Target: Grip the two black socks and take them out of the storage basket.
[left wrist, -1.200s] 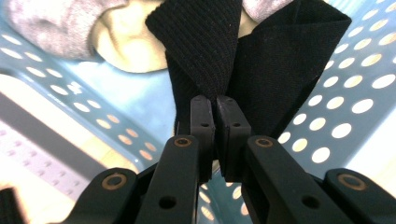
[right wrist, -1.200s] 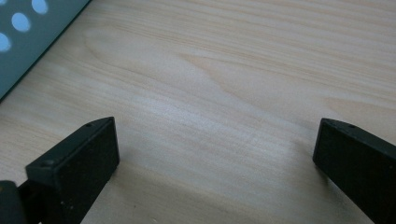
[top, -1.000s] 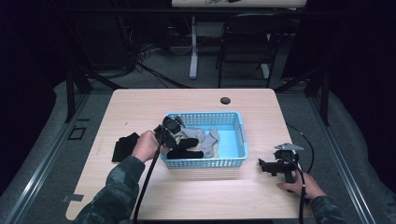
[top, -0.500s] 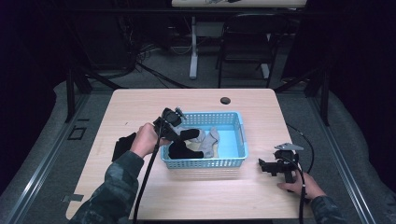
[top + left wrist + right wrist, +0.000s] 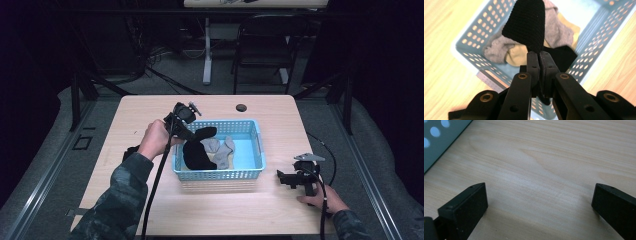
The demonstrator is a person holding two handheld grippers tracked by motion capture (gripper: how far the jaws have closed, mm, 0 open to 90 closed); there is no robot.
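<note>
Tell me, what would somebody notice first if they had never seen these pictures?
Probably the light blue plastic basket with holes in the middle of the pale wooden table, with grey and tan socks lying in it. Next, the left gripper above the basket's left end, jaws pinched shut on a black knitted sock that dangles over it. The right gripper rests low over bare wood to the basket's right, jaws wide apart.

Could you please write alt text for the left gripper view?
The left tool, shut, holds a black sock above a blue basket of grey, tan and black socks on a wooden table.
</note>
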